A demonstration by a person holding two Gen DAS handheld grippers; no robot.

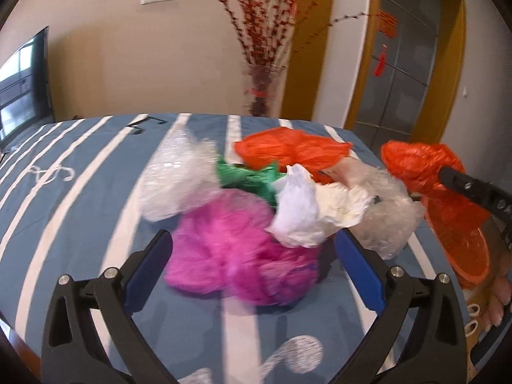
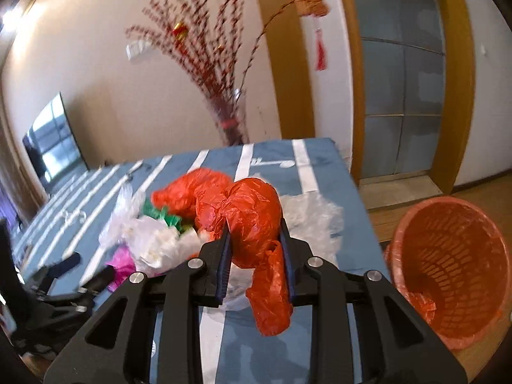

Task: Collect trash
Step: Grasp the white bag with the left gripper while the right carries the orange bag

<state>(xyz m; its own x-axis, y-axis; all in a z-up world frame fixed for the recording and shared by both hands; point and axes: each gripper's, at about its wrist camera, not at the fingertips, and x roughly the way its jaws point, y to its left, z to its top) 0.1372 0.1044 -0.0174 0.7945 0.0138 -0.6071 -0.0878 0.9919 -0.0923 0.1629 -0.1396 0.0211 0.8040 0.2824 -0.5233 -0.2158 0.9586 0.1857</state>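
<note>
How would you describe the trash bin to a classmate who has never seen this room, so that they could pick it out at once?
Start at the table with the blue, white-striped cloth and go to its right edge, near the wooden door frame. There, on the wooden floor beside the table, is the trash bin. It is a round orange lattice basket lined with an orange bag, the only rigid container near the crumpled bags.

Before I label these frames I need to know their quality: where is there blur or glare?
Left wrist view: motion blur smears the pink bag and red branches. Right wrist view: orange bag stays fairly sharp; branches blurred; glare at top left corner.
</note>
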